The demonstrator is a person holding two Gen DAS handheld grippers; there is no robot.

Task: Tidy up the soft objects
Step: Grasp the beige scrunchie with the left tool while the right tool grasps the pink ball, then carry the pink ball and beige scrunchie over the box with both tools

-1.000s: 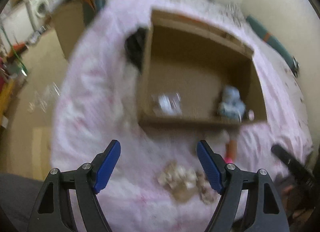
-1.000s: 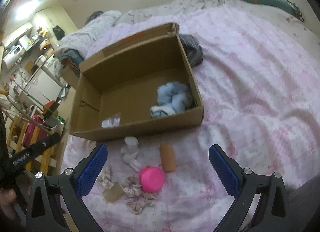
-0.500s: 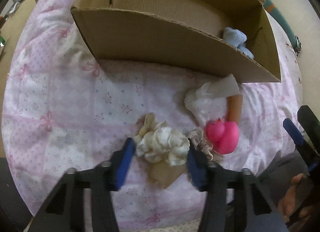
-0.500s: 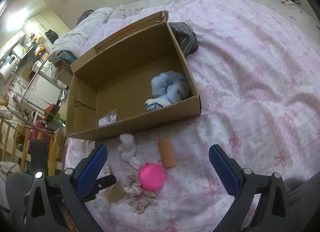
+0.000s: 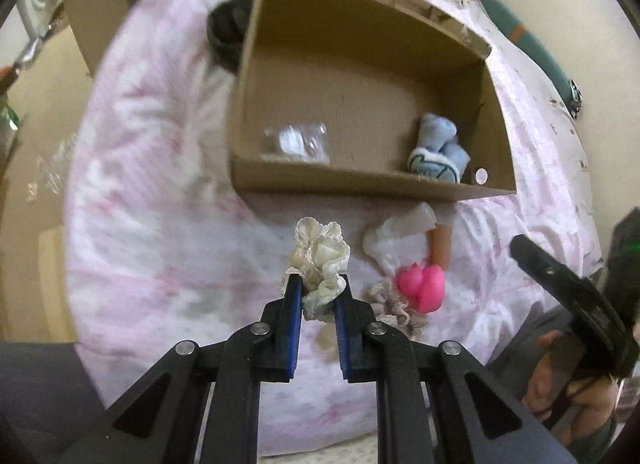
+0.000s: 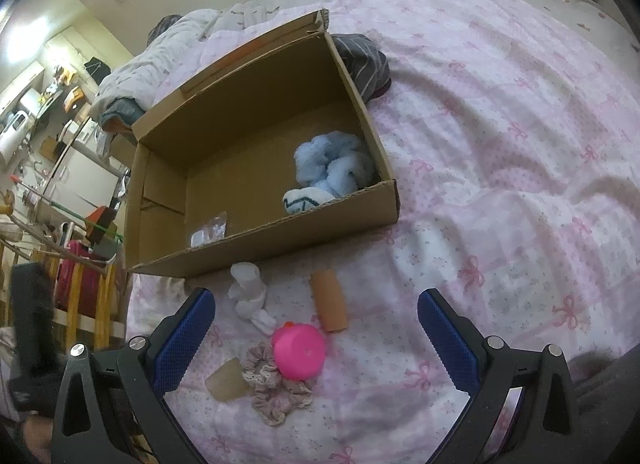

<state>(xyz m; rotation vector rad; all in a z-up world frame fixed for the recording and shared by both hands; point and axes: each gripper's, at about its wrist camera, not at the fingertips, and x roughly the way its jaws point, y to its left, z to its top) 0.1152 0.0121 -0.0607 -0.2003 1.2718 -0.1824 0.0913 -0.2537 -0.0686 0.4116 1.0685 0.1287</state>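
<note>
Nearest the left camera, the left hand-held gripper [image 5: 316,288] has just been closing, and its blue pads now pinch the lower end of a cream scrunchie [image 5: 320,260]. This scrunchie is stretched long, with its long axis pointing away from the gripper toward the cardboard box [image 5: 360,179], above the pink bedspread [image 5: 160,244]. Just to its right on the bed lie a beige scrunchie [image 5: 390,300], touching a pink rubber duck [image 5: 424,284], then a white crumpled cloth [image 5: 392,240] and a tan cylinder [image 5: 440,248] whose length points toward the box. The right hand-held gripper [image 6: 316,332] stands wide open above these things and holds nothing. Farther away, inside the box, a blue plush toy [image 6: 332,167] sits in the right corner and a clear plastic bag [image 6: 210,234] lies near the front wall.
</note>
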